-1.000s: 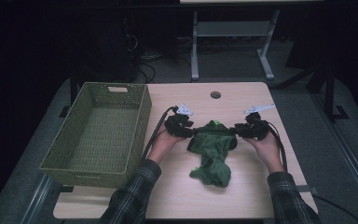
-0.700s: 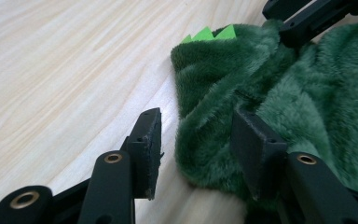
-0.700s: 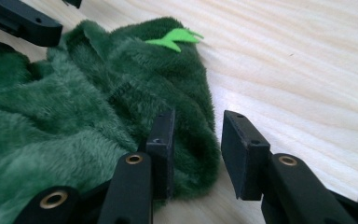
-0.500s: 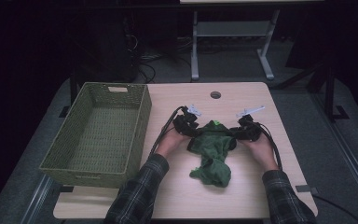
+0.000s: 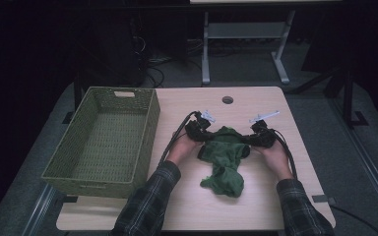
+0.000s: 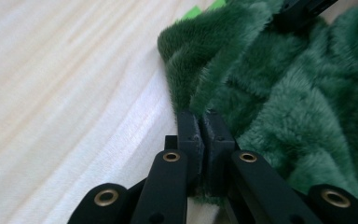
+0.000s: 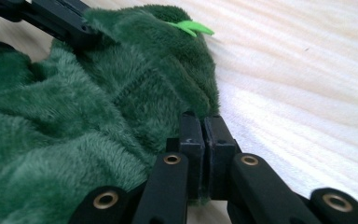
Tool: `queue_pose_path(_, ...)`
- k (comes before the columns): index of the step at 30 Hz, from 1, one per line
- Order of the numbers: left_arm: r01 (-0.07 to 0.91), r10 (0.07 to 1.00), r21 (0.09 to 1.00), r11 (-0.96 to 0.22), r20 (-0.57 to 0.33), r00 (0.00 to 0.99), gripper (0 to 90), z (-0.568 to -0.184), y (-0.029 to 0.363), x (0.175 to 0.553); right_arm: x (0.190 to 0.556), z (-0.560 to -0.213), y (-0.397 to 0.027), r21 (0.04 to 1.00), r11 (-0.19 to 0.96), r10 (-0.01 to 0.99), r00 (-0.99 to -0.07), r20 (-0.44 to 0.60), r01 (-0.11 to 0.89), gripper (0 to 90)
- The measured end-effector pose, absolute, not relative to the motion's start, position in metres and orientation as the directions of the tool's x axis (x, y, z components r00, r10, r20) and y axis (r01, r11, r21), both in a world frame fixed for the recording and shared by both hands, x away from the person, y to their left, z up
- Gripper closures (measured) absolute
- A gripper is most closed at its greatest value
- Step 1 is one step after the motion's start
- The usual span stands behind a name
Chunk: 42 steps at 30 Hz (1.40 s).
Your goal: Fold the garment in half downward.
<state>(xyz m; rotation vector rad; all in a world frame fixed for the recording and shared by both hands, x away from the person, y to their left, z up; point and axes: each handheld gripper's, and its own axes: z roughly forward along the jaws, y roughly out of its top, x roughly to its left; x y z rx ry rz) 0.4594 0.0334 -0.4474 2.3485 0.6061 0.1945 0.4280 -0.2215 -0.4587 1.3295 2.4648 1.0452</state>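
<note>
Left gripper point(image 6: 199, 122) and right gripper point(image 7: 200, 125), jaws just closed, each pinching an edge of dark green fleece cloth point(image 5: 225, 157). Plush, deep-piled, crumpled, bright green tag point(image 7: 191, 28) at one corner; lying on pale wooden table point(image 5: 256, 206), right of woven basket point(image 5: 147, 123).

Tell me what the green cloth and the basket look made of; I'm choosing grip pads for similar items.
The green cloth looks like plush fleece or microfibre: a dense, fuzzy, matt pile that bunches in soft folds. The basket looks woven, perhaps paper cord or plastic wicker dyed olive: a regular weave shows on its walls and floor, and it holds stiff, straight sides.
</note>
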Motion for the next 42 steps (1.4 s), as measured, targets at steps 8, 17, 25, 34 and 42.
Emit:
queue_pose_path(8,0.332,0.465,0.722,-0.607,-0.016,0.885,87.1,-0.415,0.035,0.457,0.431,-0.427,-0.227,0.677,0.327,0.778,-0.595,0.202,0.659,87.9)
queue_pose_path(17,0.279,0.465,0.781,-0.559,0.017,0.885,86.9,-0.379,0.034,0.455,0.434,-0.394,-0.233,0.718,0.315,0.788,-0.592,0.167,0.621,88.0)
queue_pose_path(25,0.280,0.454,0.793,-0.541,-0.004,0.891,86.7,-0.374,0.040,0.439,0.419,-0.381,-0.236,0.746,0.332,0.774,-0.618,0.134,0.577,88.0)
queue_pose_path(34,0.300,0.433,0.796,-0.526,-0.053,0.900,86.8,-0.377,0.046,0.411,0.388,-0.386,-0.237,0.758,0.340,0.758,-0.639,0.130,0.557,88.0)
queue_pose_path(42,0.280,0.396,0.804,-0.524,-0.061,0.916,86.7,-0.379,0.053,0.381,0.357,-0.384,-0.234,0.772,0.356,0.727,-0.676,0.125,0.526,88.0)
